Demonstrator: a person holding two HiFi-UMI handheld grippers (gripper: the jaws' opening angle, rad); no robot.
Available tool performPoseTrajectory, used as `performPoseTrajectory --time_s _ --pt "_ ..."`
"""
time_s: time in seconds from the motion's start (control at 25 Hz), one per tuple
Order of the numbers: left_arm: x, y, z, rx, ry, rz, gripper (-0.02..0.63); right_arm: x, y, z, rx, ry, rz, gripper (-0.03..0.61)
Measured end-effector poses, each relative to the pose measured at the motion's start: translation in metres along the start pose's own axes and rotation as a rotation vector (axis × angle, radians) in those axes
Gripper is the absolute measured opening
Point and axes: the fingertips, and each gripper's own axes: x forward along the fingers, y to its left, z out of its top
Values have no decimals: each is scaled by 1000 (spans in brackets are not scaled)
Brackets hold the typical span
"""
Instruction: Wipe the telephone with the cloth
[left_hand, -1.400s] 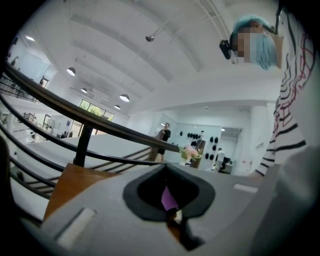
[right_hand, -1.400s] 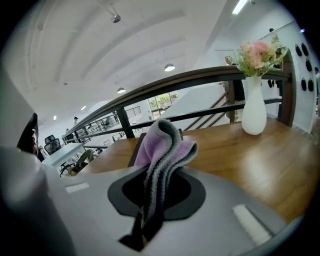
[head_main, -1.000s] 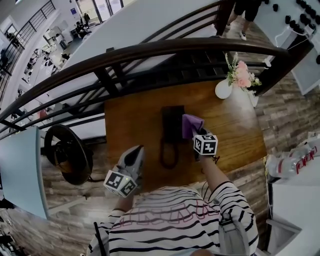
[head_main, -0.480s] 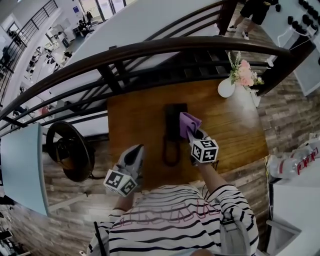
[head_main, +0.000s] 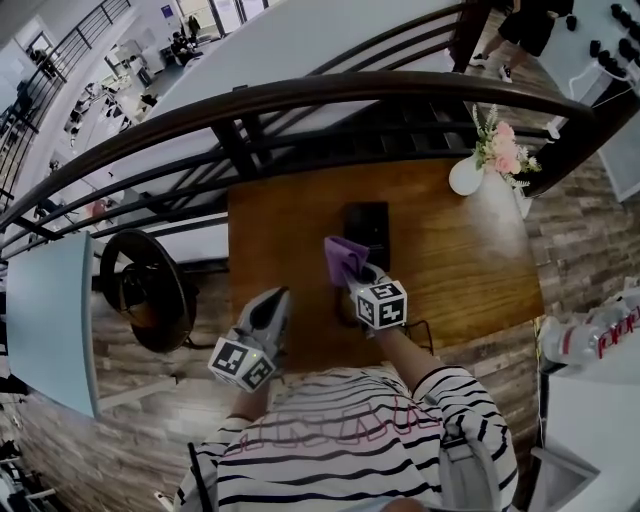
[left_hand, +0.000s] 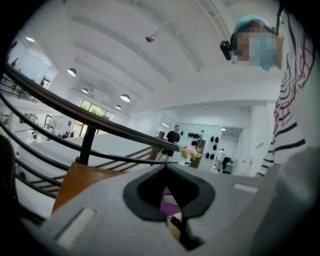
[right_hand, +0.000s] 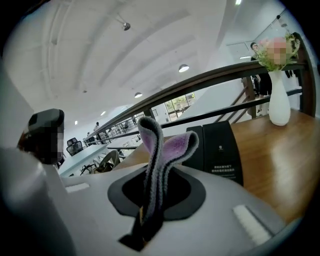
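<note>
A black telephone (head_main: 367, 222) lies in the middle of the wooden table (head_main: 460, 260); its flat black base (right_hand: 216, 149) also shows in the right gripper view. My right gripper (head_main: 351, 272) is shut on a folded purple cloth (head_main: 342, 256) and holds it over the phone's near left part, hiding what lies there. The cloth (right_hand: 161, 147) sticks up from the right gripper (right_hand: 155, 170). My left gripper (head_main: 277, 296) hovers at the table's near left edge, away from the phone. The left gripper (left_hand: 166, 166) is shut with nothing in it.
A white vase of pink flowers (head_main: 470, 172) stands at the table's far right corner. A dark curved railing (head_main: 300, 98) runs just behind the table. A round black object (head_main: 140, 292) sits on the floor to the left. Plastic bottles (head_main: 590, 335) lie at the right.
My right gripper has carried the cloth from the phone's right side leftward and toward me, over its near part. The left gripper has stayed put.
</note>
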Motion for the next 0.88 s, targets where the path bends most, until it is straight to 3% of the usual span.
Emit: performPoseTrajectory --time_s 0.36,0.88 --pt "4 -3 -3 -6 9 -11 2 -8 -51 -20 -14 66 -121 37" --pt "29 -16 -10 -4 33 -90 2 -70 -132 -26 32 47 -332 37"
